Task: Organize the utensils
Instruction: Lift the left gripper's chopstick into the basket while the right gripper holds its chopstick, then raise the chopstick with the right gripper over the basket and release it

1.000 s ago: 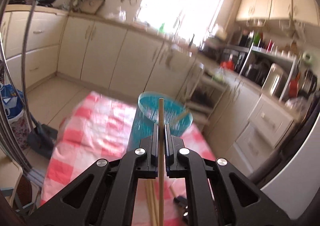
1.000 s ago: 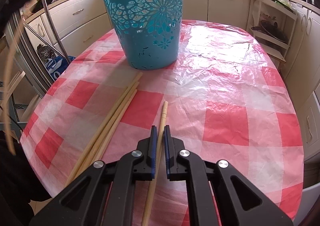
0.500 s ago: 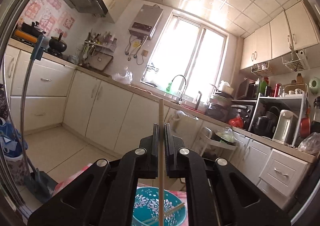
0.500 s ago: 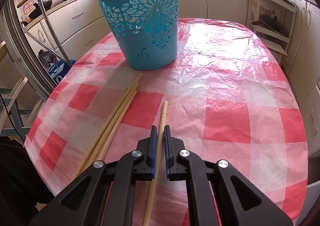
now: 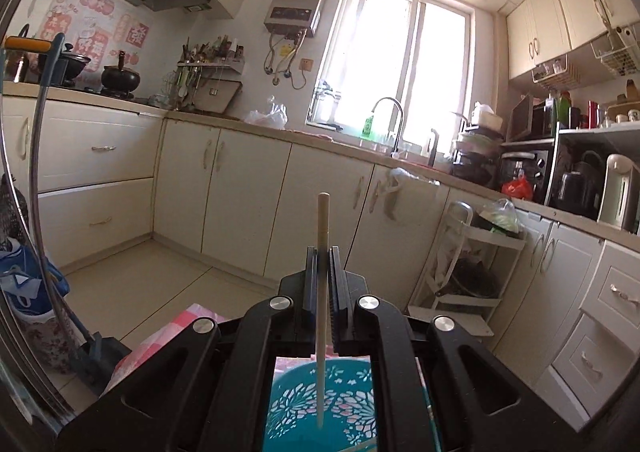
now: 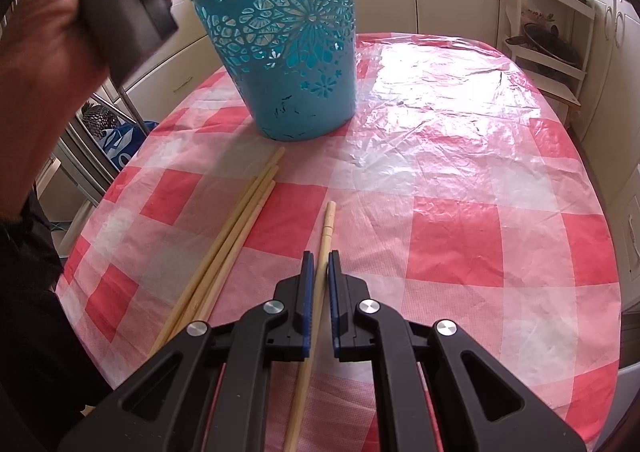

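My left gripper (image 5: pixel 322 252) is shut on a wooden chopstick (image 5: pixel 322 219) that stands nearly upright. It is held above the blue cut-out basket (image 5: pixel 352 404), with the stick's lower end over the basket's mouth. In the right wrist view the same basket (image 6: pixel 288 63) stands on the far side of the red-checked table (image 6: pixel 480 171). My right gripper (image 6: pixel 319 258) is shut on another chopstick (image 6: pixel 327 223), low over the cloth. A bundle of several chopsticks (image 6: pixel 240 228) lies just left of it. A hand (image 6: pixel 48 35) holds the left gripper's handle at the upper left.
Cream kitchen cabinets (image 5: pixel 248 187) line the walls behind the table. A white wire rack (image 6: pixel 548 23) stands past the table's far right edge. A dustpan and a blue bag (image 5: pixel 24 288) sit on the floor at the left. The table's right half holds only glossy cloth.
My left gripper swung up from looking down at the table to nearly level above the basket, chopstick still gripped. The hand holding it came into the right wrist view. The right gripper stayed put.
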Motion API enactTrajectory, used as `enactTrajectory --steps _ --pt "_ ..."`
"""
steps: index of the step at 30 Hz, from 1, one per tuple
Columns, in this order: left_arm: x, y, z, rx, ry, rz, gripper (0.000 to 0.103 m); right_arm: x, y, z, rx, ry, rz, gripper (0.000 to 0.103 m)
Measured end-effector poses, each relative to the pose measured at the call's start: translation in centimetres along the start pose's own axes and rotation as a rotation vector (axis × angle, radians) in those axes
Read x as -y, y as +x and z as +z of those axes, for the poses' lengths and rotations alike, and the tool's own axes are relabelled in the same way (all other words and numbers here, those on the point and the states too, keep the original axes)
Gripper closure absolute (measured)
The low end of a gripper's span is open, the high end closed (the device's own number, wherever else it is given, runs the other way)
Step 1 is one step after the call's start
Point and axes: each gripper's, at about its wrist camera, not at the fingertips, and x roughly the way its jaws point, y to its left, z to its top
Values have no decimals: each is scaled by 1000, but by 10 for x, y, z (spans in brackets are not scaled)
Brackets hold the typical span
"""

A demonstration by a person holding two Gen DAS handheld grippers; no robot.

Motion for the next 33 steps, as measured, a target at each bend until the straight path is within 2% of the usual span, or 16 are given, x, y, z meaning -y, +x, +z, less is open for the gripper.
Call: enactTrajectory --steps 7,10,12,14,18,20,22,26,33 --pt "-8 -25 -23 -99 58 -28 96 -2 1 1 -10 -7 -8 95" --pt "-23 -51 -22 -124 65 -35 82 -3 0 1 -9 -15 -18 95" --pt "-40 -70 -19 -132 33 -22 61 -5 0 -1 -3 -35 -32 95" --pt "-56 -88 -17 -119 4 -11 54 -12 0 -3 6 -78 -61 95" --pt "-81 -99 -13 -117 -33 15 49 -14 -3 -6 15 -93 -84 96" --pt "-94 -96 -12 -140 -74 22 49 -6 -12 -6 38 -42 -51 97" --pt "-103 -97 -8 -137 -100 34 48 -1 -30 -2 98 -7 -15 97" --pt "-110 -102 1 -108 -121 48 37 3 -69 13 221 70 70 97" --pt "-114 -104 2 -118 -136 47 32 2 -115 44 350 166 199 97"
